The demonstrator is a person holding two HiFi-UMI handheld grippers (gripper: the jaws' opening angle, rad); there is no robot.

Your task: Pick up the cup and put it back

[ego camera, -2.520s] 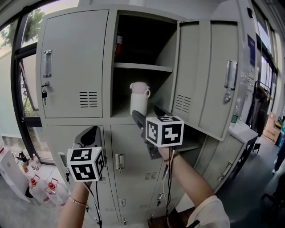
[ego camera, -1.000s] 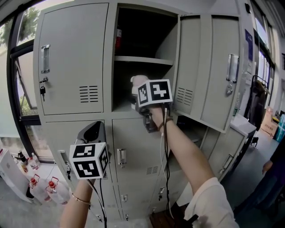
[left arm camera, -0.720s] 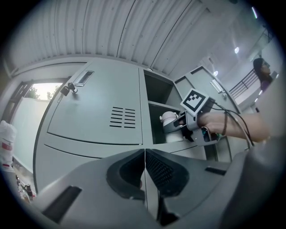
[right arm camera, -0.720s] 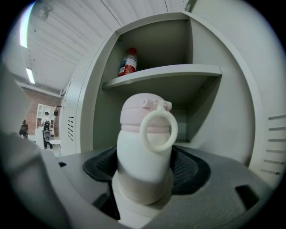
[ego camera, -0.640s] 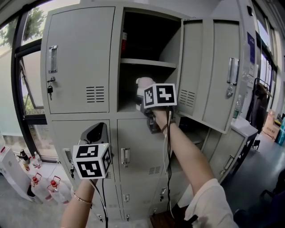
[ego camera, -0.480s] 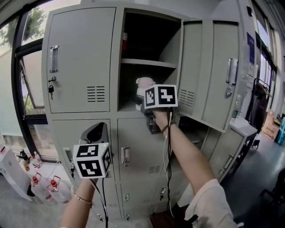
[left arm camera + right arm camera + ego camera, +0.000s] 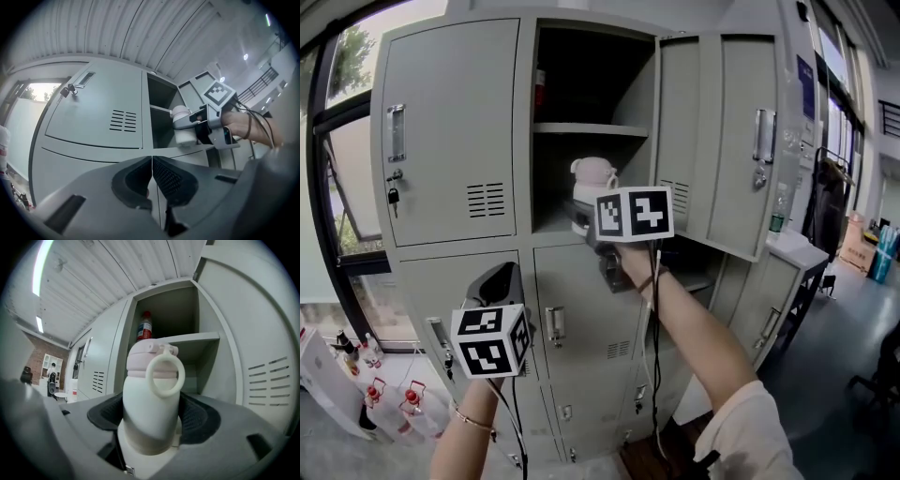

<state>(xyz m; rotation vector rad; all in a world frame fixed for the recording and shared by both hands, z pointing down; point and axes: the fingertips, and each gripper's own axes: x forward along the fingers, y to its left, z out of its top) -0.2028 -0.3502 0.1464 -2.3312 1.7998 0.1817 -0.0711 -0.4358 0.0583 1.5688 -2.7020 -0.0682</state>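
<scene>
R arm [image 7: 684,328] out level, R tongs [image 7: 152,416] clamping cup [image 7: 592,178] by locker [image 7: 450,141]; L tongs [image 7: 151,180] closed, empty.

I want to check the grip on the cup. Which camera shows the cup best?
The right gripper view: the cup fills it, clamped in the right hand-held gripper, pink lid and ring clear. The head view shows only its top behind the marker cube; the left gripper view shows it small.

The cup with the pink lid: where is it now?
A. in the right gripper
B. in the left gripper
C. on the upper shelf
A: the right gripper view shows the right gripper clamped on the white body of the cup.
</scene>
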